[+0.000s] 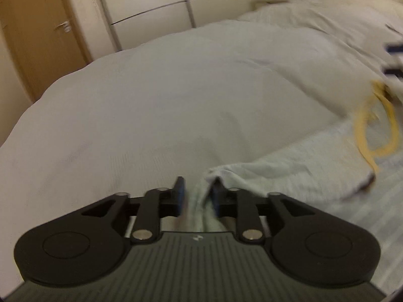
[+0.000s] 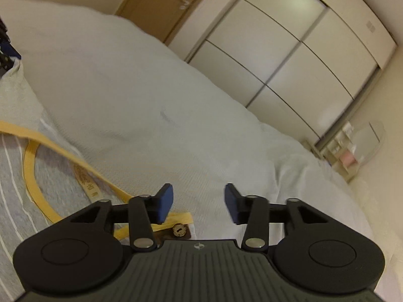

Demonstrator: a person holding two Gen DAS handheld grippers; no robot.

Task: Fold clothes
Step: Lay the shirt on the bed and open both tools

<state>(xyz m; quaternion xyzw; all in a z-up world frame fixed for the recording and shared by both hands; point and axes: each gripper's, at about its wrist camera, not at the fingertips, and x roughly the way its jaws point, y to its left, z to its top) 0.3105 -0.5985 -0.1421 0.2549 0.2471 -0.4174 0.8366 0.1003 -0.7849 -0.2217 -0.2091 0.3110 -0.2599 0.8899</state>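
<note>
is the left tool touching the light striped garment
Touching. In the left wrist view a fold of the striped garment is bunched between the left tool's fingers.

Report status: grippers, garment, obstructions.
Left gripper pinching pale green garment. Right gripper open, empty. Yellow fabric strap lying on striped grey cloth.

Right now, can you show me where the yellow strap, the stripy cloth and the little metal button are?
yellow strap (image 2: 30, 166): right wrist view, its loop.
stripy cloth (image 1: 289, 166): left wrist view, folded top layer.
metal button (image 2: 179, 230): right wrist view, its face.
</note>
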